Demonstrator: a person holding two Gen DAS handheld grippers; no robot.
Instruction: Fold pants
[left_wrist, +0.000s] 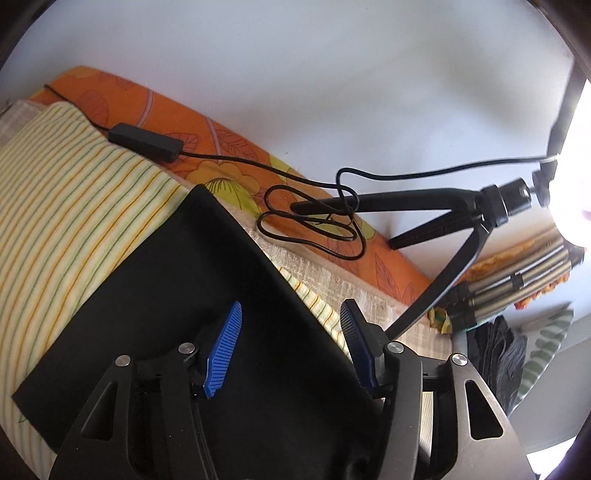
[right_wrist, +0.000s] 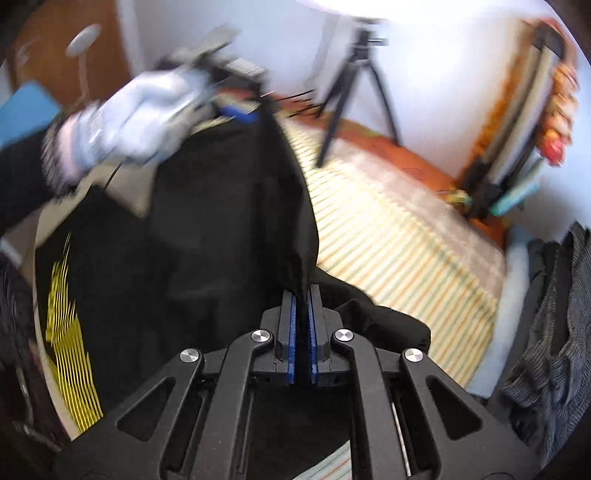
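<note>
Pants (left_wrist: 207, 295) mid-fold on bed: my right jaws (right_wrist: 303, 295) pinch the near edge, left jaws (left_wrist: 291, 325) gape unloaded; next, regrip left corner

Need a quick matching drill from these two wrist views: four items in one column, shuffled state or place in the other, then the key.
Items
1. left gripper
2. right gripper
3. black pants
4. small black tripod

States or places
A. stands on the bed by the wall
B. jaws apart, pads off the cloth
C. spread on the striped sheet
D. pinched shut on a fold of black cloth

Pairs: 1-B, 2-D, 3-C, 4-A
</note>
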